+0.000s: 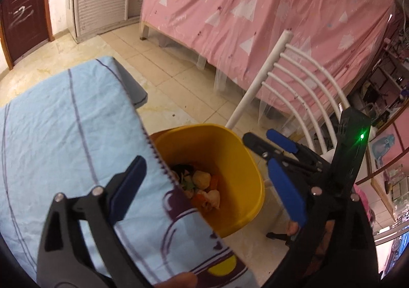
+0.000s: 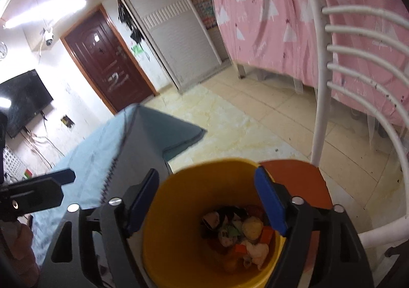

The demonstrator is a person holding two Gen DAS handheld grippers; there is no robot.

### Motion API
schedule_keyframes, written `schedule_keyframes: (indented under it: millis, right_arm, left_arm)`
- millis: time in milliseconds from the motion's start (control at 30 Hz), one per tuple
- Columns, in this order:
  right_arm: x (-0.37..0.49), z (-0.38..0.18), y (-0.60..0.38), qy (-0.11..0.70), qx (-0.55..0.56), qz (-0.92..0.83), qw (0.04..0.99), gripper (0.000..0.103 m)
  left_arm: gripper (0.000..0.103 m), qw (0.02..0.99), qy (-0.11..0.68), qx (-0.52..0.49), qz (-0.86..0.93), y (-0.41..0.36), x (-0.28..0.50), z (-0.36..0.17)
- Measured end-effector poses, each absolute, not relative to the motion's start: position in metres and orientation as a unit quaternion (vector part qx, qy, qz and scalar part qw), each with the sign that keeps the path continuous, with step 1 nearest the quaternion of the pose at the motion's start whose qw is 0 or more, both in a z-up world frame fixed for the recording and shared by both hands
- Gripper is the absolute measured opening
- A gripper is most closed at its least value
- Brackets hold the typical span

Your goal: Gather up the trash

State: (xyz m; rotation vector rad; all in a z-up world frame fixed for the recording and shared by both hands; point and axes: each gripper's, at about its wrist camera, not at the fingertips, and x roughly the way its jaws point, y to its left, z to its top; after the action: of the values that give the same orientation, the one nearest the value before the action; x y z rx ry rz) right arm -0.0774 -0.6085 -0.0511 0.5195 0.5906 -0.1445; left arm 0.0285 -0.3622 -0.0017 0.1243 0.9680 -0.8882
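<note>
A yellow bin holds mixed trash of crumpled paper and orange bits. It stands beside the table edge, below the blue tablecloth. My left gripper is wide open above the table edge and the bin, holding nothing. My right gripper is open, its blue pads astride the bin, one outside the left wall, one inside the right rim. The trash lies at the bin's bottom. The right gripper also shows in the left wrist view.
A white slatted chair with an orange seat stands right of the bin. A pink bed curtain hangs behind. A dark red door, white cabinet and wall TV lie beyond the tiled floor.
</note>
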Motion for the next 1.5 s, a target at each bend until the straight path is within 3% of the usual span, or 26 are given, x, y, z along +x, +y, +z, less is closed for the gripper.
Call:
schedule_keyframes:
  millis: [633, 1000, 1500]
  right_arm:
    - [-0.074, 0.035, -0.479, 0.160, 0.167, 0.016, 0.973, 0.090]
    - [-0.053, 0.041, -0.386, 0.170, 0.130, 0.089, 0.973, 0.094]
    - [-0.028, 0.019, -0.314, 0.215, 0.090, 0.098, 0.967, 0.094]
  left_arm:
    - [0.096, 0.916, 0.300, 0.002, -0.266, -0.180, 0.023, 0.043]
    - [0.096, 0.945, 0.287, -0.024, -0.157, -0.084, 0.030, 0.037]
    - [0.096, 0.952, 0.292, -0.021, -0.095, -0.023, 0.033, 0.010]
